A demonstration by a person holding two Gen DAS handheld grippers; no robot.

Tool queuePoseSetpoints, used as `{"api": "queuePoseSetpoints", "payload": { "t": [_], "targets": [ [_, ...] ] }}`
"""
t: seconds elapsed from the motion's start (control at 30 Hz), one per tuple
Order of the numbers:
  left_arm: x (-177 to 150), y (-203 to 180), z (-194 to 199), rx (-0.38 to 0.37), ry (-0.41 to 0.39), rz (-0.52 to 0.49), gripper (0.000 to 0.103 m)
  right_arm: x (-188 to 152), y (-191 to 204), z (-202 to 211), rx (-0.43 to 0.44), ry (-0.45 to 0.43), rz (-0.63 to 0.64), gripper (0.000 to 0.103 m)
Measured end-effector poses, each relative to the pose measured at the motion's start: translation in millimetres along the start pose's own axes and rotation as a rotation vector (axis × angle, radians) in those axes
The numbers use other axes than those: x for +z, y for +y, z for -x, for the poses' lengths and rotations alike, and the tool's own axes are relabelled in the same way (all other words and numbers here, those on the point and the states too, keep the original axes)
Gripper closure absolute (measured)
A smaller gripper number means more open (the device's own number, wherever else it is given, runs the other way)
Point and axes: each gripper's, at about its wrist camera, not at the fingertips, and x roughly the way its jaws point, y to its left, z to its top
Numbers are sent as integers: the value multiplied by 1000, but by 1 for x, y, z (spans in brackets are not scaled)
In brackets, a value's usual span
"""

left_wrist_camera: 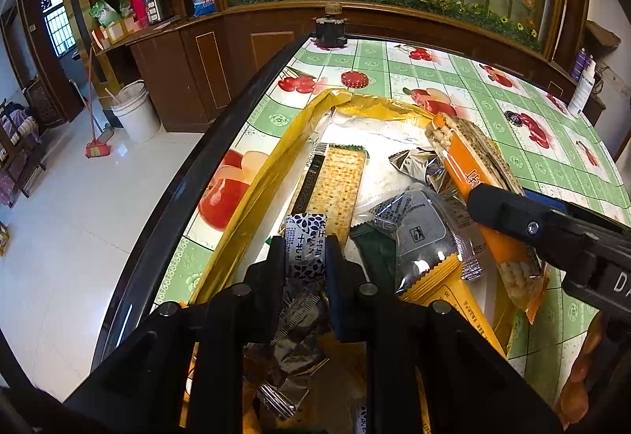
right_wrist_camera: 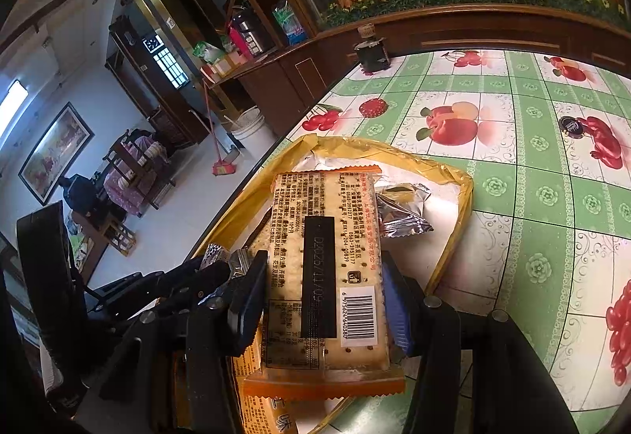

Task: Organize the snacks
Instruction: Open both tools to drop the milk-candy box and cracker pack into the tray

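A yellow bag lies open on the table with several snack packs inside. My left gripper is shut on a small candy in a blue-and-white patterned wrapper, held over the bag's near end. My right gripper is shut on an orange cracker pack, held above the bag; it shows from the side in the left wrist view. In the bag lie a long cracker pack, a silver wrapper and a dark clear-window pack.
The table has a green fruit-print cloth and a dark rim at its left edge. A red bottle cap and a black holder stand beyond the bag. A dark cap lies right. Wooden cabinets stand behind.
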Motion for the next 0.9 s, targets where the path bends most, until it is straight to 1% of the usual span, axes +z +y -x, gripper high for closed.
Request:
{"api": "queuePoseSetpoints", "payload": {
  "t": [0.17,0.23,0.3,0.33,0.5,0.63,0.73,0.9],
  "targets": [
    [-1,-1,5,14,-23,-6,85,0,2,-1,-6,4,9,48],
    [-1,-1,10,23,-40,-8,77,1,1,-1,-4,5,8,46],
    [-1,0,15,33,-60,-8,56,2,2,0,-5,5,5,45],
    [-1,1,19,34,-73,-7,53,2,2,1,-8,3,5,45],
    [-2,4,31,49,-98,2,53,3,1,11,-10,-14,3,45],
    [-2,4,41,61,-116,-1,53,0,-2,26,-14,-38,-7,44],
    [-3,1,48,60,-130,-3,49,-4,-7,39,-28,-54,-13,42],
    [-5,-7,57,48,-142,-10,48,-15,-22,61,-62,-66,-35,32]
  ]
}}
